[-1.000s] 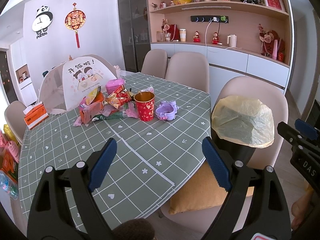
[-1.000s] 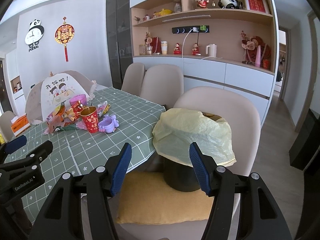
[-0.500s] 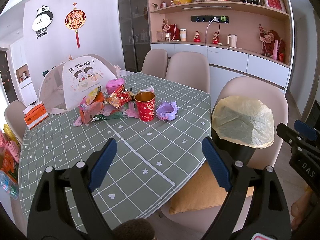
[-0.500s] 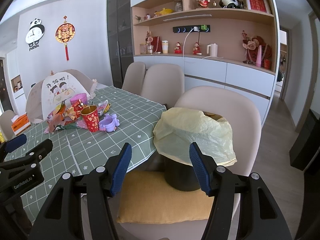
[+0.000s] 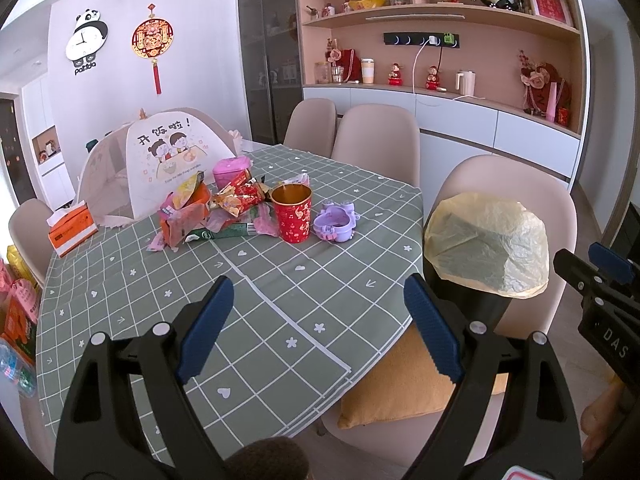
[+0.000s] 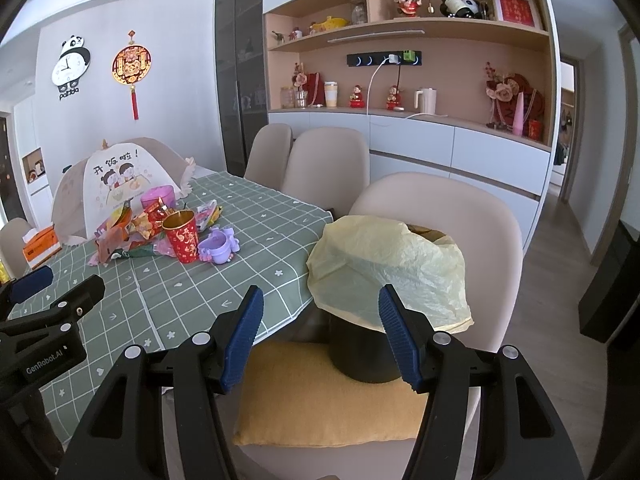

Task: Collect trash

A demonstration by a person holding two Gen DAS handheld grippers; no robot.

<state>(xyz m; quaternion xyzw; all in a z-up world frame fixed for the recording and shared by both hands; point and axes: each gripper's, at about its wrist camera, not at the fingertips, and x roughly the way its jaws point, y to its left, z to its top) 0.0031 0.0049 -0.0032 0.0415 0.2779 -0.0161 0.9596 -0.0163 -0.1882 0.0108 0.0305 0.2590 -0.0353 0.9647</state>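
the left gripper (image 5: 318,324) is sitting in the lower centre of its frame with its blue pads spread wide and gripping nothing, and the right gripper (image 6: 320,334) is sitting likewise, wide open and empty, low in its own frame. the pile of snack wrappers (image 5: 212,212) is lying on the green checked tablecloth (image 5: 256,304) left of centre, touching the red paper cup (image 5: 292,213), with the purple container (image 5: 335,225) just beside it. the black bin with a yellow liner (image 6: 388,272) is standing on the chair cushion (image 6: 304,396) at centre right.

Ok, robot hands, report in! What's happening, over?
Left gripper open, empty. Right gripper open, empty. Wrappers piled on table, untouched. Bin bag on chair ahead; red cup beside wrappers.
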